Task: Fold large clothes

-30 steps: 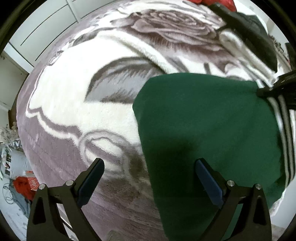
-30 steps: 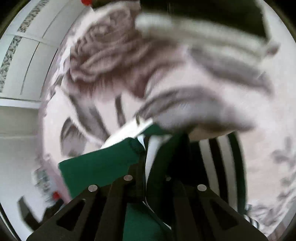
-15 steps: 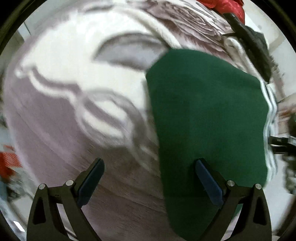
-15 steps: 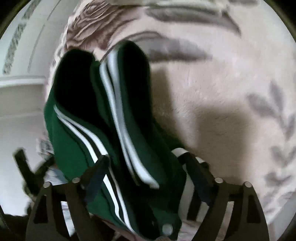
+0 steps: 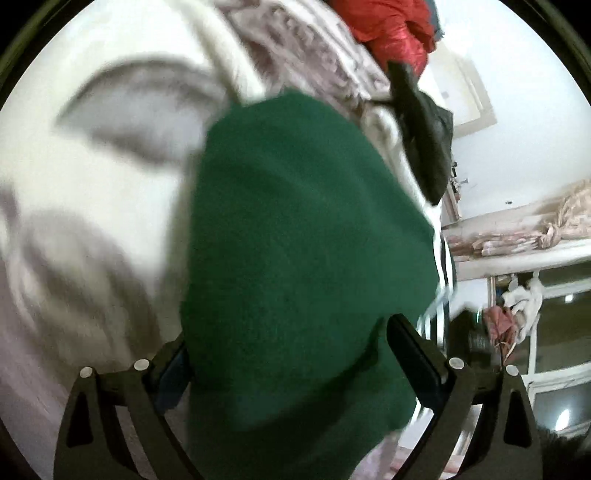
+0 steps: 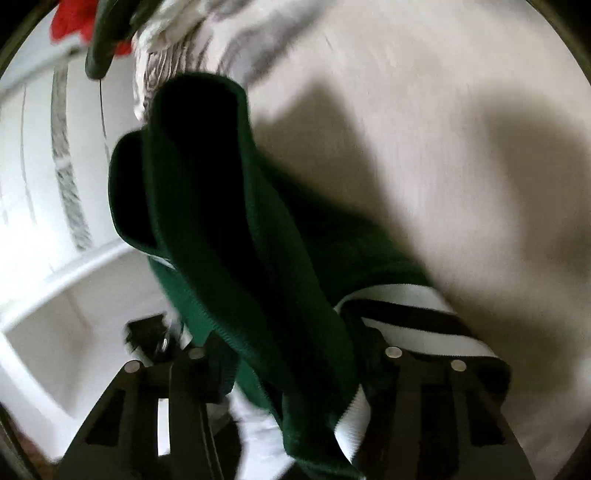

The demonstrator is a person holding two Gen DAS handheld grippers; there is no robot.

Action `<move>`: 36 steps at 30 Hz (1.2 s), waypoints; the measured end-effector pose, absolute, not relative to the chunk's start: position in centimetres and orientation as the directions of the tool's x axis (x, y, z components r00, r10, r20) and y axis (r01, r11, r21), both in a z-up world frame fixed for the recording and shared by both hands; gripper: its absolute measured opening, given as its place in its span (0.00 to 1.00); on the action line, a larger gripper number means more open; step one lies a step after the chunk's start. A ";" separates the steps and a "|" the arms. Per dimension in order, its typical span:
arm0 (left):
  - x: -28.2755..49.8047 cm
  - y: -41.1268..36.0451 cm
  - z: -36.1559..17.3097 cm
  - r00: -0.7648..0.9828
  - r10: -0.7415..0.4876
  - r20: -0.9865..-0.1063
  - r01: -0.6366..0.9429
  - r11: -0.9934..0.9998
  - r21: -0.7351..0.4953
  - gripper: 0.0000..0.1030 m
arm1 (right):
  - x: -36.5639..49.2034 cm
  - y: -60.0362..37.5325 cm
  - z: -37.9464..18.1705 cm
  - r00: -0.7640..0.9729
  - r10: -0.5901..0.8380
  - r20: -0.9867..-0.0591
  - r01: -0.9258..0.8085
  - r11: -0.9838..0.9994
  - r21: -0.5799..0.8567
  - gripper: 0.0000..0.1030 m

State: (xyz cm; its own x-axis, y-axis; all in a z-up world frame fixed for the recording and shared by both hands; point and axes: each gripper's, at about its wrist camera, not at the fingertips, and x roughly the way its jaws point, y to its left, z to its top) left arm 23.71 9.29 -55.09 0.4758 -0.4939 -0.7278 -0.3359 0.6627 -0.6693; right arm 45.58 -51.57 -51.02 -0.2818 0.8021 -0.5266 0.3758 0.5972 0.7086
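A folded dark green garment (image 5: 303,236) with white and black striped trim lies on a cream and grey rose-patterned blanket (image 5: 92,155). My left gripper (image 5: 291,365) is wide open with the garment's near end lying between its fingers. In the right wrist view the same garment (image 6: 236,229) stands up in thick folds, its striped hem (image 6: 410,314) by the right finger. My right gripper (image 6: 295,373) is partly open around the folded stack; the cloth fills the gap between the fingers.
A black garment (image 5: 424,136) and a red one (image 5: 391,33) lie at the blanket's far end. White cabinet doors (image 6: 40,184) stand on the left of the right wrist view. A cluttered shelf and window (image 5: 524,258) are to the right.
My right gripper let go of the striped edge, opened and now straddles the folded stack. My left gripper moved right over the garment, so its near end lies between the fingers.
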 end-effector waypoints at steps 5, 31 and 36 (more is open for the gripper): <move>27.5 10.1 -53.9 0.363 -0.352 -0.863 -0.296 0.834 -0.465 0.95 | 42.0 -51.6 -50.8 -0.264 0.787 -0.558 0.422 0.614 0.667 0.53; 25.5 1.3 -54.3 0.247 0.143 -0.959 -0.263 0.962 0.075 0.98 | 50.1 -40.4 -45.4 -0.067 0.581 -0.811 0.022 0.814 0.581 0.09; 25.3 1.2 -53.2 0.232 0.117 -0.966 -0.265 0.963 0.053 0.98 | 49.0 -40.1 -42.0 0.011 0.534 -0.846 0.032 0.845 0.534 0.02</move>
